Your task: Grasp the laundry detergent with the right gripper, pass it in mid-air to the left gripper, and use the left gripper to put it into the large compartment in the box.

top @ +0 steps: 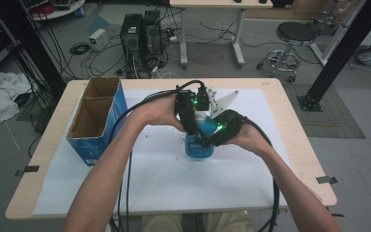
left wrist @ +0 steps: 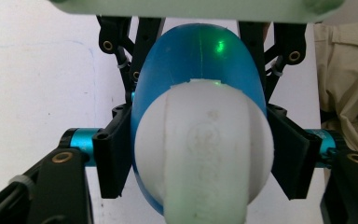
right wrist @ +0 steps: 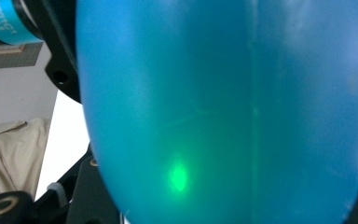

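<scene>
Standing upright near the middle of the table (top: pixel 53 140), slightly toward its far edge, a blue plastic bottle (top: pixel 199 142) has its long axis vertical and its white cap (left wrist: pixel 205 149) pointing up. The body is smooth, glossy and translucent, oval in section and tapering toward the shoulder; the cap is matte white, rounded, with a faint embossed mark and a raised seam.

The left gripper (top: pixel 193 104) comes down over the top of the bottle. In the left gripper view its black jaws stand to either side of the cap and shoulder, pressed against the blue wall, so it is grasping the bottle. The right gripper (top: pixel 220 128) lies against the bottle's right side at mid-height; in the right gripper view the blue surface sits so near the lens that whether its jaws are clenched cannot be told.

A white sheet (top: pixel 164 183) covers the tabletop. An open cardboard box (top: pixel 99 118) with blue sides stands near the left edge, well apart from the bottle.
</scene>
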Action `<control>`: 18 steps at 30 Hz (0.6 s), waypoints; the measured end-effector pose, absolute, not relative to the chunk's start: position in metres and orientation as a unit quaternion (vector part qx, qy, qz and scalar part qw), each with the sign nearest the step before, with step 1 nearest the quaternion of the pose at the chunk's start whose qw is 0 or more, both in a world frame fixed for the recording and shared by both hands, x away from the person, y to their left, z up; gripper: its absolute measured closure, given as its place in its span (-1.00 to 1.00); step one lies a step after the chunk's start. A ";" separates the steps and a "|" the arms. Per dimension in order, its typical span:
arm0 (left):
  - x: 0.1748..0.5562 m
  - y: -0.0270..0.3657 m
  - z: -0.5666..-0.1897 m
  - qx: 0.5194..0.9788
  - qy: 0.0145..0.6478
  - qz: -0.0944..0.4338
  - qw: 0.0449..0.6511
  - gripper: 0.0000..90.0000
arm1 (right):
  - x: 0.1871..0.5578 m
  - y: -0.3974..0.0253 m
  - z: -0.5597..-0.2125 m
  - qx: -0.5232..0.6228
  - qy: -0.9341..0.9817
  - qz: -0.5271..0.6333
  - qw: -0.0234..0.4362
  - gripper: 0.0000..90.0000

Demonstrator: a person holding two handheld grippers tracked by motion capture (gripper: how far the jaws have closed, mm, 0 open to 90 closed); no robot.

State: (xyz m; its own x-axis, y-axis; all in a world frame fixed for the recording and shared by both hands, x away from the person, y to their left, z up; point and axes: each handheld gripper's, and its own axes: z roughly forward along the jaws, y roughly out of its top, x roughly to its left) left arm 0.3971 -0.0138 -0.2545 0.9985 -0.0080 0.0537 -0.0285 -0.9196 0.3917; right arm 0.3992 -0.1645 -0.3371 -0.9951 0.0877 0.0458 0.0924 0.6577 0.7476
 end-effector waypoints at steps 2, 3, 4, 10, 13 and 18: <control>0.397 -0.014 -0.255 0.979 -0.009 0.027 0.202 -0.27 | 0.399 -0.164 -0.338 -0.049 -0.910 -0.411 0.003 0.01; 0.397 -0.015 -0.255 0.979 -0.009 0.025 0.202 -0.27 | 0.399 -0.164 -0.338 -0.050 -0.911 -0.410 0.002 0.01; 0.397 -0.015 -0.255 0.979 -0.011 0.026 0.202 -0.27 | 0.399 -0.164 -0.338 -0.050 -0.911 -0.410 0.003 0.01; 0.397 -0.016 -0.255 0.979 -0.011 0.029 0.200 -0.17 | 0.398 -0.163 -0.339 -0.047 -0.910 -0.411 0.003 0.01; 0.396 -0.015 -0.255 0.979 -0.015 0.033 0.201 -0.16 | 0.398 -0.163 -0.339 -0.048 -0.910 -0.412 0.001 0.01; 0.396 -0.016 -0.256 0.980 -0.015 0.031 0.198 -0.15 | 0.398 -0.163 -0.339 -0.046 -0.910 -0.412 0.004 0.00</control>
